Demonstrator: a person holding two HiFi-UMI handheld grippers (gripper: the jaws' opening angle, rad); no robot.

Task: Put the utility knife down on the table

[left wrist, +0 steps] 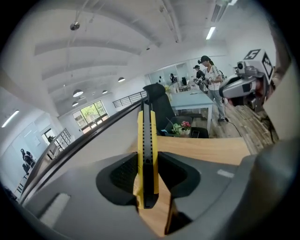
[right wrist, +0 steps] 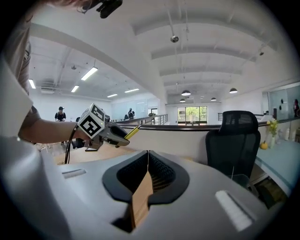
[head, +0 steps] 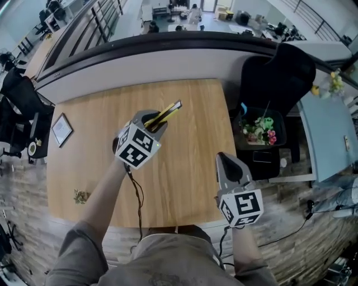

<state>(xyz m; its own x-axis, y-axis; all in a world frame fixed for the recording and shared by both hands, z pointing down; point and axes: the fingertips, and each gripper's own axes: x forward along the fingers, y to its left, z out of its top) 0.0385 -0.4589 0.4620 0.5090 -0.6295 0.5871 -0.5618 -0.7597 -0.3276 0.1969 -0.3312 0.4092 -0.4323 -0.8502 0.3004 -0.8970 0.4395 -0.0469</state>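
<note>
Left fingers [left wrist: 123, 174], ribbed black, clamp the slim yellow utility knife [left wrist: 146, 150].

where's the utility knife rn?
Head view, left of centre: the utility knife sticks out of the left gripper, clamped between its jaws over the wooden table.

i'm looking at an open-plan office, on an upper level. beyond the wooden table [head: 184, 167] a curved dark railing [head: 168, 42] overlooks a lower floor with people [head: 194, 14] at work areas. right of the table stand a black office chair [head: 279, 72] and a pale desk [head: 330, 139]. strip lights [right wrist: 89, 73] run along the ceiling above it.
</note>
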